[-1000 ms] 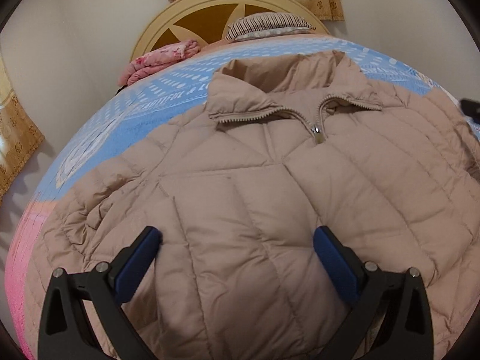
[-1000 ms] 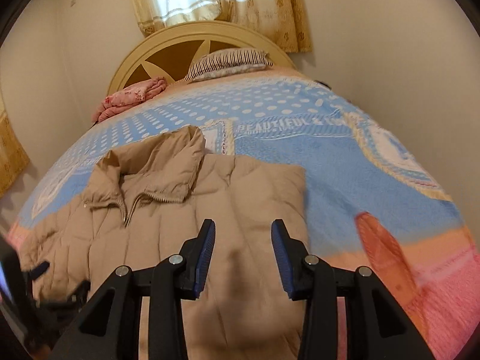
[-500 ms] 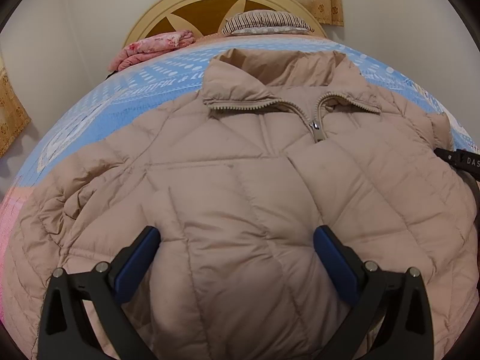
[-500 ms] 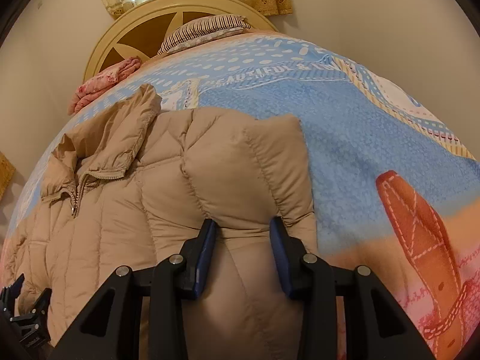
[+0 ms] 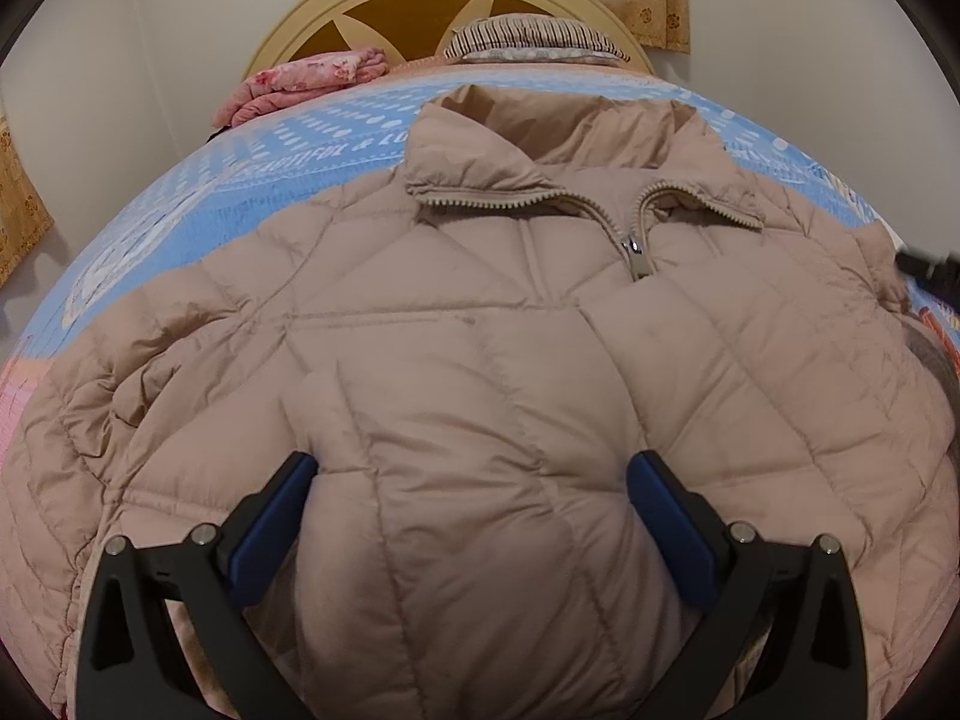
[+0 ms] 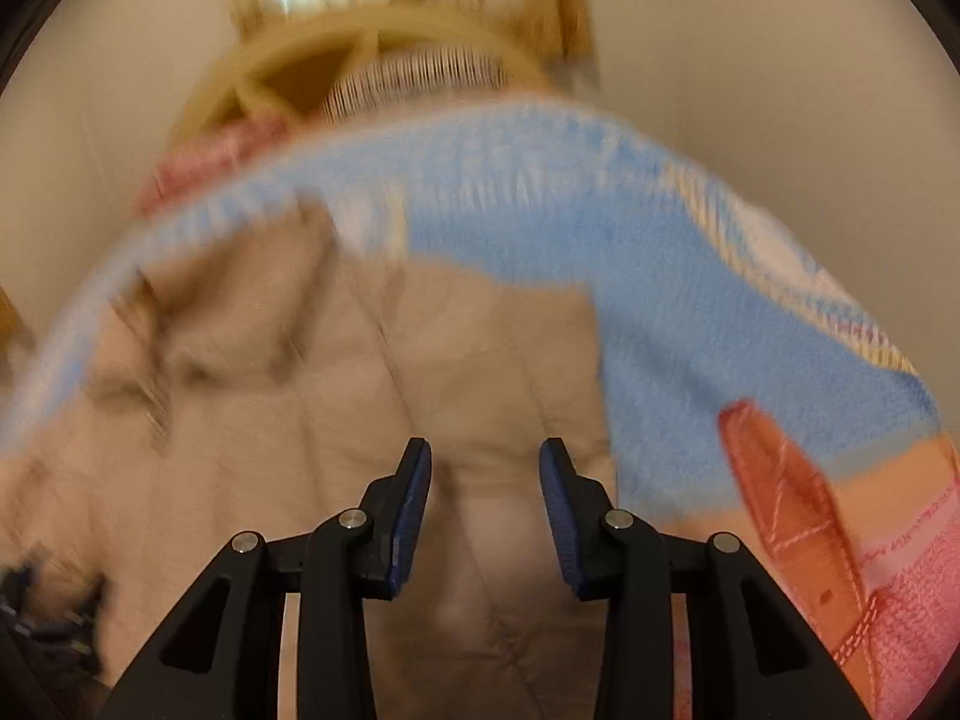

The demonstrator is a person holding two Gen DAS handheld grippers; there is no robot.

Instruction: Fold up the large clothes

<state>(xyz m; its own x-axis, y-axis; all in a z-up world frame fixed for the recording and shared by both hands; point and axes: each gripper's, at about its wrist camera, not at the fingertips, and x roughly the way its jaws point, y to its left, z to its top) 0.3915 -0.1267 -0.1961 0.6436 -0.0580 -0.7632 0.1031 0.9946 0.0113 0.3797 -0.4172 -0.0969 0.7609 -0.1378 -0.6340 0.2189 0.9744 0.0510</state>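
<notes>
Blue bedspread (image 5: 252,180) under us; puffer jacket (image 5: 480,360) fills frame centre, collar toward top. Left gripper (image 5: 471,516) wide, straddling its lower front; right gripper (image 6: 485,516) narrower over frame-right edge, grip unclear.

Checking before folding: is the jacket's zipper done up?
Mostly zipped: the zipper pull sits just below the collar, which lies open on the jacket.

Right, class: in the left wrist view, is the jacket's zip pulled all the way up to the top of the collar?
No: the zip pull sits below the collar of the jacket, whose two sides lie spread open above it.
</notes>
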